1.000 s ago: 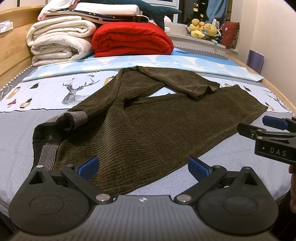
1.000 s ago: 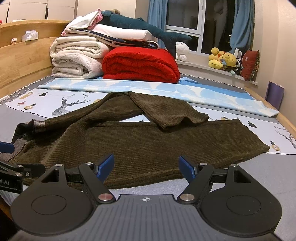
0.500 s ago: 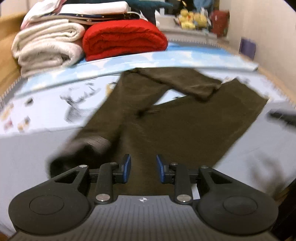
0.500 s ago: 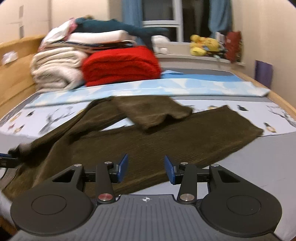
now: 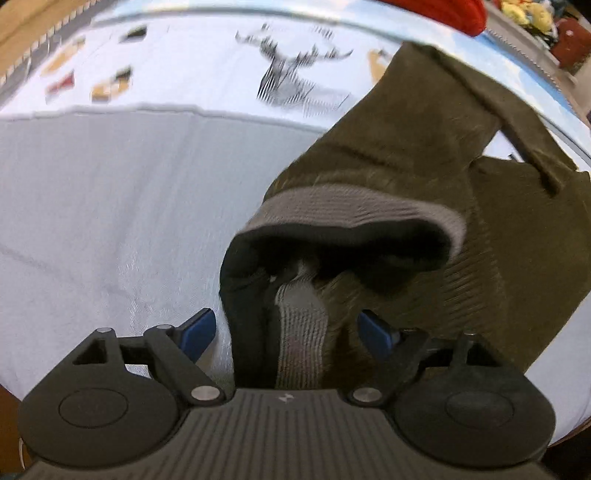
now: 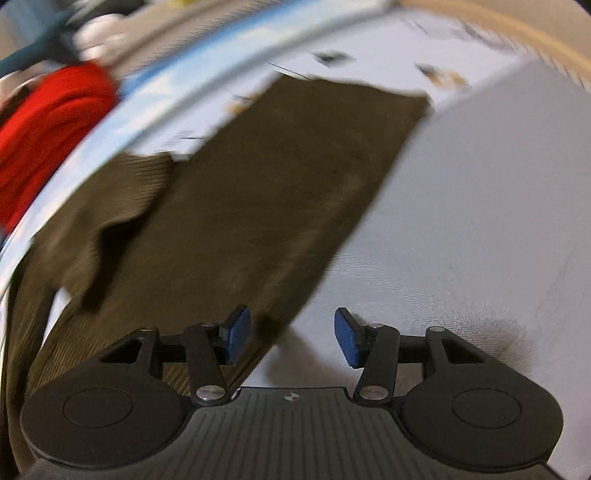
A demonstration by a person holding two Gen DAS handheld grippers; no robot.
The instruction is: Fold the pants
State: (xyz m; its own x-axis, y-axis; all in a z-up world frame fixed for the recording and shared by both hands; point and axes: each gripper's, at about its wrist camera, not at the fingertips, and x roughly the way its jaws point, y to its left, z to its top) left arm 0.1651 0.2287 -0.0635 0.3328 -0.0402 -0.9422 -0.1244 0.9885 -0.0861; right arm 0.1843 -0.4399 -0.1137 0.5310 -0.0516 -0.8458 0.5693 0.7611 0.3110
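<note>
Dark olive corduroy pants [image 5: 424, 155] lie spread on the bed. Their grey ribbed waistband [image 5: 354, 206] gapes toward the left wrist camera, showing a black lining. My left gripper [image 5: 291, 330] hangs over that waist end with its jaws opening; a grey strip of waistband [image 5: 301, 332] lies between the blue pads without being pressed. In the right wrist view one pant leg [image 6: 266, 192] runs up to its hem, and the other leg lies folded over at the left. My right gripper [image 6: 291, 338] is at that leg's near edge, jaws opening, nothing pinched; its left pad is over the cloth.
The pants lie on a pale grey sheet [image 5: 110, 192] bordering a white sheet with a deer print [image 5: 288, 77]. A red folded blanket [image 6: 48, 125] sits at the bed's far end. The wooden bed frame [image 6: 517, 22] edges the mattress.
Both grippers dropped down close to the pants and tilted steeply downward. The left went to the waistband, the right to the leg's edge. Both narrowed their jaws halfway, then widened again.
</note>
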